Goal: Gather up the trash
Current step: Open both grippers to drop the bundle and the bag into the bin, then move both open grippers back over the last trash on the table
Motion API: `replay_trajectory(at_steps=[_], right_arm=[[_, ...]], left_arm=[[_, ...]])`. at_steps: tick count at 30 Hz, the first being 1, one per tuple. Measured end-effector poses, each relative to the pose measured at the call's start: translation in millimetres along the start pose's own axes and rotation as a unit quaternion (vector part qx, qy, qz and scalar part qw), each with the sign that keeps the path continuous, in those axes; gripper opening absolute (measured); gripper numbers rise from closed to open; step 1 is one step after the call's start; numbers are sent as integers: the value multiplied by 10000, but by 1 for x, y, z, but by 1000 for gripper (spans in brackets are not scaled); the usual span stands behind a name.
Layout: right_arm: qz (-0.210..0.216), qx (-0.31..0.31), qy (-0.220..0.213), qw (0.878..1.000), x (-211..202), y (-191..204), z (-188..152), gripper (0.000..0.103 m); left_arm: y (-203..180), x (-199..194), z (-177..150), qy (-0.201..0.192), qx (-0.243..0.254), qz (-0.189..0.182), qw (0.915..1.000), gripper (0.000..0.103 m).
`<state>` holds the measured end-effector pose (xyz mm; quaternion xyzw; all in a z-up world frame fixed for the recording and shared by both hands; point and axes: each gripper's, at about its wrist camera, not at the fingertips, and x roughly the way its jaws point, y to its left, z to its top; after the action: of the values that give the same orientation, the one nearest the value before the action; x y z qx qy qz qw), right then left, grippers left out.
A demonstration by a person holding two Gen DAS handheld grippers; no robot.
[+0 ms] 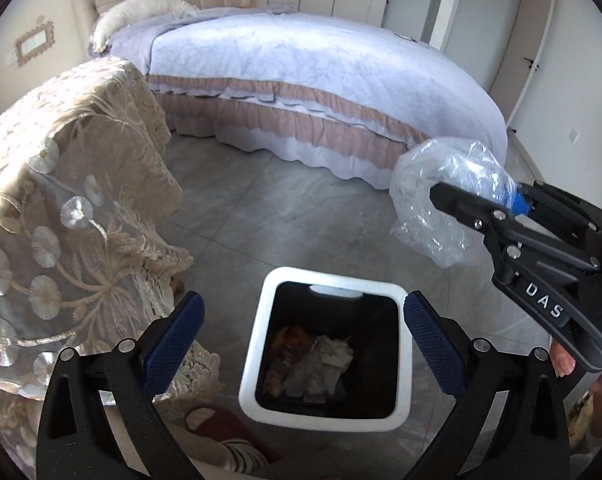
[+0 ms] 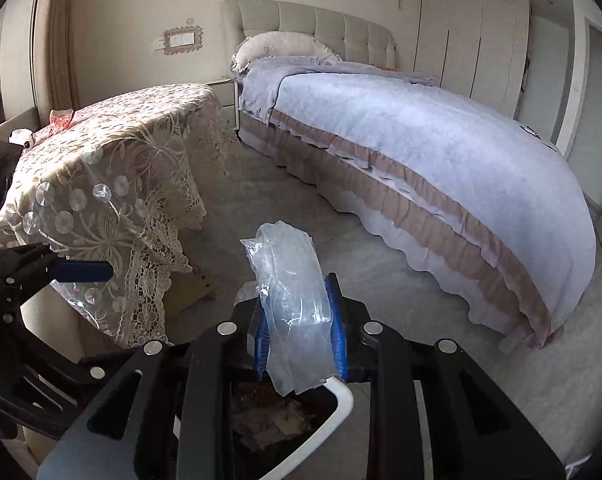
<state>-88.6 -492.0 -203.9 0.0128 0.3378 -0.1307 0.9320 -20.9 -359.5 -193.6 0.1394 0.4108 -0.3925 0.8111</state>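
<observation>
A white-rimmed black trash bin [image 1: 404,364] stands on the floor below my left gripper [image 1: 301,332], which is open and empty, one blue pad on each side of the bin's mouth. Crumpled wrappers [image 1: 313,364] lie inside it. My right gripper [image 2: 299,320] is shut on a clear crumpled plastic bag [image 2: 291,292] and holds it in the air just above the bin's rim [image 2: 343,396]. In the left wrist view the right gripper [image 1: 505,200] comes in from the right, with the plastic bag [image 1: 441,196] up and to the right of the bin.
A table with a lace cloth [image 1: 73,200] stands left of the bin; a red wrapper [image 2: 62,118] lies on its far side. A bed with a lilac cover [image 1: 321,80] fills the back. Grey tiled floor [image 1: 261,216] lies between them.
</observation>
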Motion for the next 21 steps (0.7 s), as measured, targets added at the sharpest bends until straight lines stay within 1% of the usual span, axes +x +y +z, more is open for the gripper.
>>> replay_trajectory(at_steps=[2,6,7,8,9,10,14,21], right_arm=[[107,-37,48,9999,3,4,-1,27],[228,-152,85,9996,5,12,-6,30],[255,-169,88,9995,5,14,-7,40],[276,-209,102,9993,5,16,-7,77],[242,-266,67,9993,4,18,-7,97],[175,-342,16,9993,2,20,-8,99],[8,-606,-13,9982,2,29,-8,98],[131,-597,-204,9979,-5,35,8,98]], left_arm=[[6,-9,4,-192,-81,156,9997,98],[17,-28,11,-489,-270,215,9982,98],[19,-32,12,-554,-309,216,9978,98],[20,-35,13,-597,-330,217,9974,98],[22,-38,14,-633,-339,236,9971,98],[23,-42,15,-685,-345,272,9967,98],[28,-52,17,-846,-396,305,9952,98],[43,-71,15,-1058,-529,417,9921,98]])
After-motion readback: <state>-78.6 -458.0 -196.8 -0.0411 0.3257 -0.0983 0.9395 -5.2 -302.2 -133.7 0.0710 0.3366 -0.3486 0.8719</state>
